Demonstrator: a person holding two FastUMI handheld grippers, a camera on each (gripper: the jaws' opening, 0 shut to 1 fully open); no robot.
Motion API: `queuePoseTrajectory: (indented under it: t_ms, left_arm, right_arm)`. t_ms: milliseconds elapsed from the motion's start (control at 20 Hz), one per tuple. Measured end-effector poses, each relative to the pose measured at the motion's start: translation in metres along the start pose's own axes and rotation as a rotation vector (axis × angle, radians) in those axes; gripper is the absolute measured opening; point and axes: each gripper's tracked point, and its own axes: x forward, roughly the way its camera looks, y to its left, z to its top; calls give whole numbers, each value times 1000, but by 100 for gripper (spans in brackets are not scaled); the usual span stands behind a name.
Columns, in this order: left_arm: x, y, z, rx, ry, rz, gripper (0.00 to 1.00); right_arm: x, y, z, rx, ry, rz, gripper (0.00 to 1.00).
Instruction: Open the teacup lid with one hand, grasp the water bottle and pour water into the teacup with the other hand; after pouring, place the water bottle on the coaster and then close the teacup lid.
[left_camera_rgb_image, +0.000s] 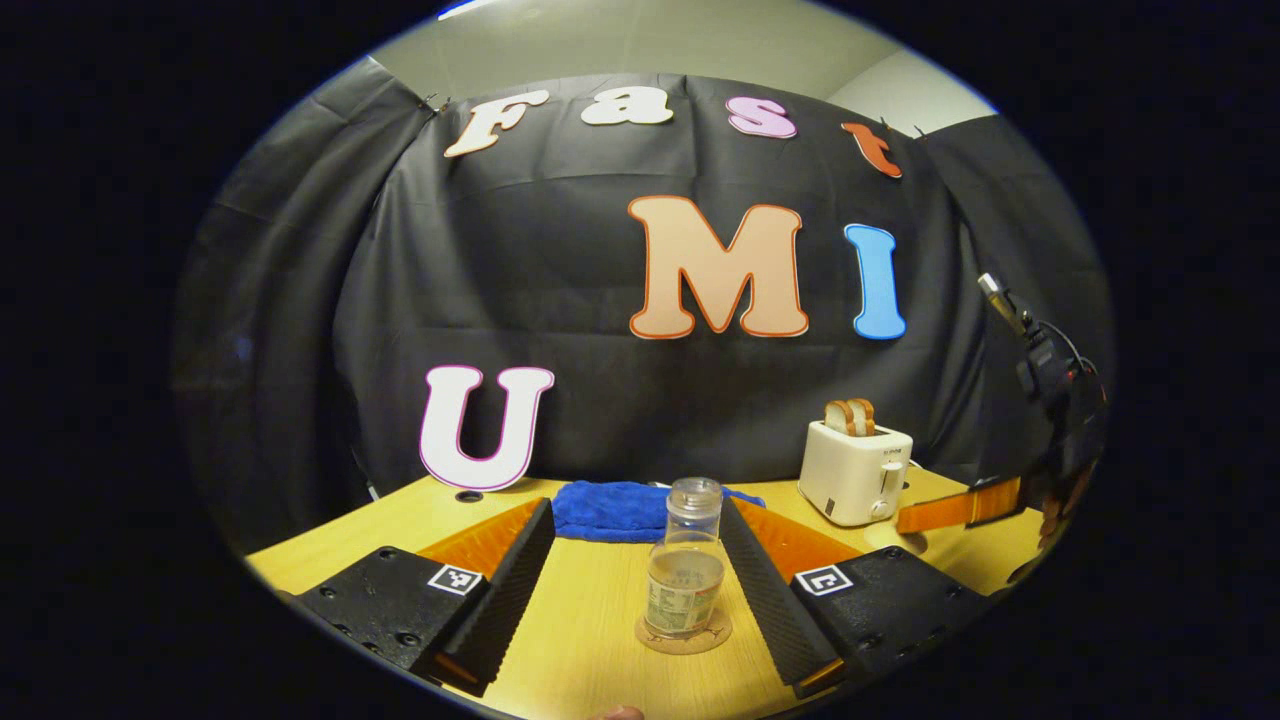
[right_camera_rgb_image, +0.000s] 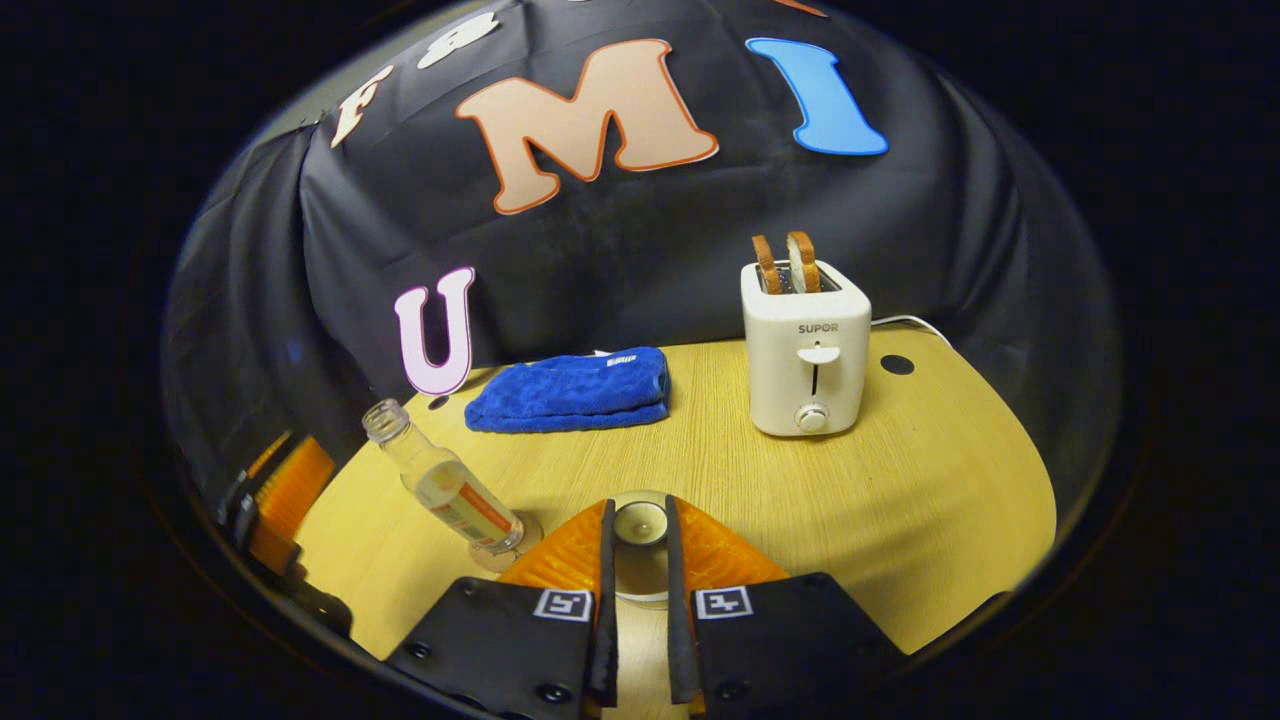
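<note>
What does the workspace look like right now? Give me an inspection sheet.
Surface: wooden table, two round holes near the back.
Job's things: water bottle, uncapped, upright on the coaster; teacup lid between the right gripper's fingers.
Clutter: blue towel; white toaster with two bread slices up.
Grippers: left gripper open, fingers either side of the bottle, apart from it; right gripper shut on the lid.
Cables: white cord behind the toaster.
Surroundings: black cloth wall.
</note>
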Motion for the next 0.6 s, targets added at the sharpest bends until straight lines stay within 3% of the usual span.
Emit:
queuePoseTrajectory:
  t_ms: [250, 450, 600]
  left_arm:
    - [15, -11, -48, -22, 31, -4, 97]
    - [27, -21, -86, 17, 84, -10, 98]
    - [35, -27, -98, 23, 98, -18, 98]
  right_arm:
    - [-10, -23, 14, 34, -32, -2, 23]
    - [-16, -41, 19, -36, -51, -20, 27]
    - [-20, -48, 20, -27, -50, -22, 23]
